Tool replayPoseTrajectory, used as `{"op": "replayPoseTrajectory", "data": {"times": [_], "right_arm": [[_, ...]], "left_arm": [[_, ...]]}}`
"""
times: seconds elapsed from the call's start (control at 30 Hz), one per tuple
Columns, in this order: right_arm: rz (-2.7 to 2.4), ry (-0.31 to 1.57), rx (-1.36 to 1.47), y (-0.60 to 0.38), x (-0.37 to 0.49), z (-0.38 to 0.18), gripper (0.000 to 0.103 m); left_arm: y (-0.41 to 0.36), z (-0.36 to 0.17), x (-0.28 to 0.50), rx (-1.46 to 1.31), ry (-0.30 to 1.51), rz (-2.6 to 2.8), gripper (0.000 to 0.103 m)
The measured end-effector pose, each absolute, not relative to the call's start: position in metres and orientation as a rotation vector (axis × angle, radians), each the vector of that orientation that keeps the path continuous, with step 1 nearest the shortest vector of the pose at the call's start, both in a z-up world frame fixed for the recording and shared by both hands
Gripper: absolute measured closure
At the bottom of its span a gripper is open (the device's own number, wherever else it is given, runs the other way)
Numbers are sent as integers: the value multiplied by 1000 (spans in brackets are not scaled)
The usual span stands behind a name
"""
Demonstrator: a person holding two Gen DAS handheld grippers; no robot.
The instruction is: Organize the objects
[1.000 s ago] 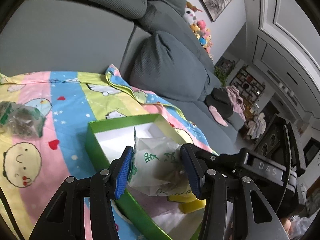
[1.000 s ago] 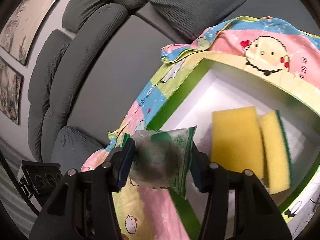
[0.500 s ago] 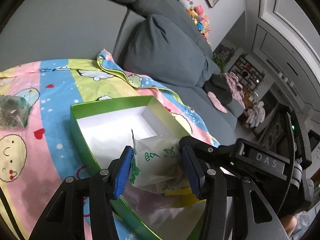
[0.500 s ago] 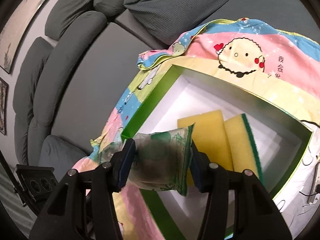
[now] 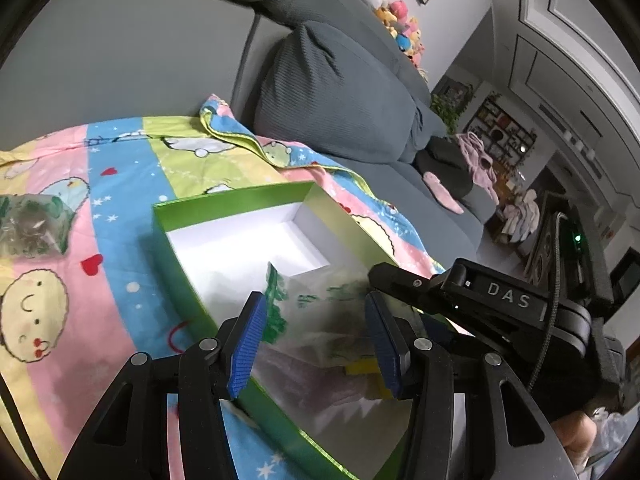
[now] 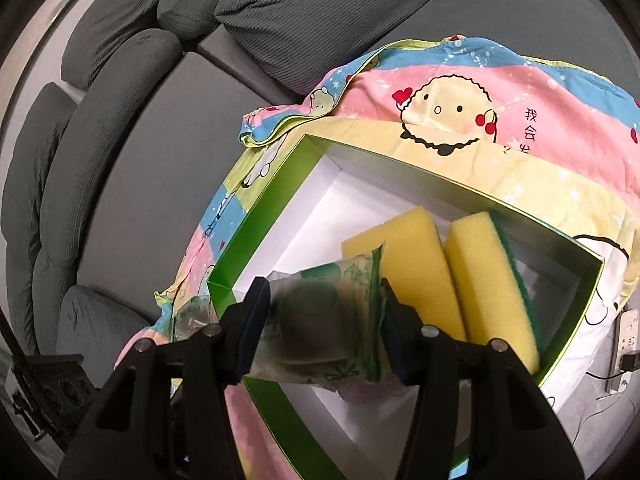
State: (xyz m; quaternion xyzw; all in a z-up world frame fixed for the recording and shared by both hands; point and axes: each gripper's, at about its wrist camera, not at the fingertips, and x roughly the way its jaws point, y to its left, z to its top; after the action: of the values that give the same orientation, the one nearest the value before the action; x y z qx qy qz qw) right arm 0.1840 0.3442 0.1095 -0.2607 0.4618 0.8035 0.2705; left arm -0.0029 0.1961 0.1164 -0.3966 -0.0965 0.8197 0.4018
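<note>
Both grippers hold soft plastic packets over the green box (image 6: 256, 224), which sits on a cartoon-print blanket (image 5: 120, 168) spread over the grey sofa (image 5: 328, 80). The right gripper (image 6: 324, 322) has its fingers closed on a green-printed packet (image 6: 328, 316) above the near corner, just in front of two yellow sponges (image 6: 412, 264) already inside. The left gripper (image 5: 316, 340) has its fingers closed on a similar whitish packet (image 5: 320, 312) over the box's white floor.

The risk is crowding: two grippers share one small opening, so they could bump or nudge the light box across the soft blanket. A packet let go near the wall may drape over the rim rather than drop in. A third packet (image 5: 32, 224) lies on the blanket, well apart.
</note>
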Motion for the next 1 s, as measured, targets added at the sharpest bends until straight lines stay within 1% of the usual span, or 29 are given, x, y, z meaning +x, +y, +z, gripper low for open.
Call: {"op": "replayPoseTrajectory", "data": {"times": [0.07, 0.17, 0.2, 0.33, 0.43, 0.57, 0.63, 0.7, 0.77, 0.9, 1.0], "right_arm": [[2155, 1215, -698, 343, 184, 112, 44], [2159, 1182, -675, 341, 186, 118, 41], [2168, 1186, -664, 341, 186, 119, 41], [2192, 1170, -640, 335, 185, 126, 38], [2214, 1145, -636, 330, 180, 131, 33], [2256, 1117, -634, 319, 169, 139, 33], [2283, 1084, -633, 310, 162, 145, 31], [2328, 1053, -646, 298, 151, 150, 26], [2368, 1035, -665, 288, 142, 152, 19], [2447, 966, -737, 263, 118, 155, 18], [2482, 925, -784, 250, 105, 154, 17]], "left_arm": [[185, 120, -3, -997, -251, 2106, 51], [162, 122, -5, -998, -272, 2182, 37], [154, 122, -6, -997, -283, 2206, 36], [116, 120, -7, -1029, -321, 2315, 36], [84, 115, -3, -1078, -347, 2411, 36], [33, 98, 6, -1108, -432, 2549, 34], [16, 89, -4, -1195, -441, 2588, 34], [5, 84, -9, -1216, -467, 2617, 34], [-3, 79, -13, -1231, -498, 2626, 34], [-13, 76, -16, -1278, -495, 2648, 34], [-20, 79, -15, -1252, -512, 2681, 34]]}}
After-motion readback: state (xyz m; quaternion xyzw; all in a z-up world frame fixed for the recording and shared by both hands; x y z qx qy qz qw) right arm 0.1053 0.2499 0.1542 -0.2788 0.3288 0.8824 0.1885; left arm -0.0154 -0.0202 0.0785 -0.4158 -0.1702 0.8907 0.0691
